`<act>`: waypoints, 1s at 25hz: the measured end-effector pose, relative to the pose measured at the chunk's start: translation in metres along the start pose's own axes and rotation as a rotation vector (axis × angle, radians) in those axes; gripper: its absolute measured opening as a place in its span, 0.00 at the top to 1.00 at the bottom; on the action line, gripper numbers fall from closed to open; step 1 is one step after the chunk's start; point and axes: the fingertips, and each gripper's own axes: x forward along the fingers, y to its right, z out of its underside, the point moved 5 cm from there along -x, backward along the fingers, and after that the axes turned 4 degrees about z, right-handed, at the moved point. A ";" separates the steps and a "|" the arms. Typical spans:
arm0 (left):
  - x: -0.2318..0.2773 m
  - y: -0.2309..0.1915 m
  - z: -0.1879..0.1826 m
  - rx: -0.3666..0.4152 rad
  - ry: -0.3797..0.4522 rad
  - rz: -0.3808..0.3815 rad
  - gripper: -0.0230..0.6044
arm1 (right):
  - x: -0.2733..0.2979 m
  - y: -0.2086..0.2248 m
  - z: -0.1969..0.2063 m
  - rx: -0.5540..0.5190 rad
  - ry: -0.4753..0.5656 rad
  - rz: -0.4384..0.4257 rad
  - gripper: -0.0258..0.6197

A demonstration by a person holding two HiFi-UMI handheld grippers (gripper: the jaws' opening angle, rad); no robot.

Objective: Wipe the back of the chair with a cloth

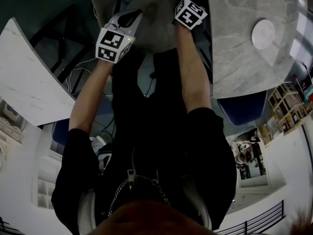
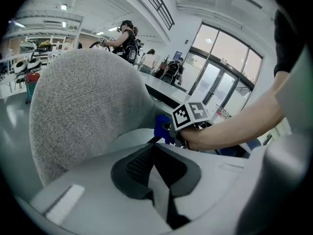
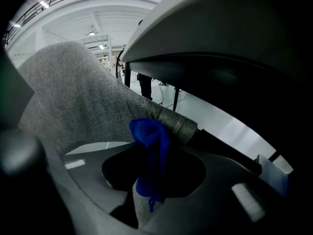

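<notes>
The left gripper (image 2: 152, 150) has its jaws together with nothing in them, and the grey chair back (image 2: 83, 106) rises at its ten o'clock. At its one o'clock the right gripper (image 3: 146, 148) is clamped on a bunched blue cloth (image 3: 154, 133), which sits against the chair back's edge.

Chair back (image 2: 83, 106): grey woven fabric, coarse weave, matt. Cloth (image 3: 152, 151): blue, soft fuzzy fabric, matt. Left gripper (image 2: 154, 148): smooth matt grey plastic shell, dark ribbed pads. Grey table top (image 1: 239, 43): marble-look, smooth, slight sheen. White table top (image 1: 29, 82): marble-look, smooth. Chain (image 1: 142, 179): shiny metal links.
</notes>
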 end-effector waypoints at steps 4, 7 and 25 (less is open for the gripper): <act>-0.011 0.001 0.005 -0.020 0.012 -0.032 0.95 | -0.004 0.002 0.003 0.024 -0.005 0.024 0.80; -0.025 -0.002 0.013 -0.052 0.024 -0.074 0.95 | -0.008 -0.014 0.007 -0.032 0.007 -0.045 0.80; -0.120 0.010 0.115 -0.328 0.090 -0.376 0.95 | -0.138 -0.199 0.176 -1.150 0.041 -1.072 0.81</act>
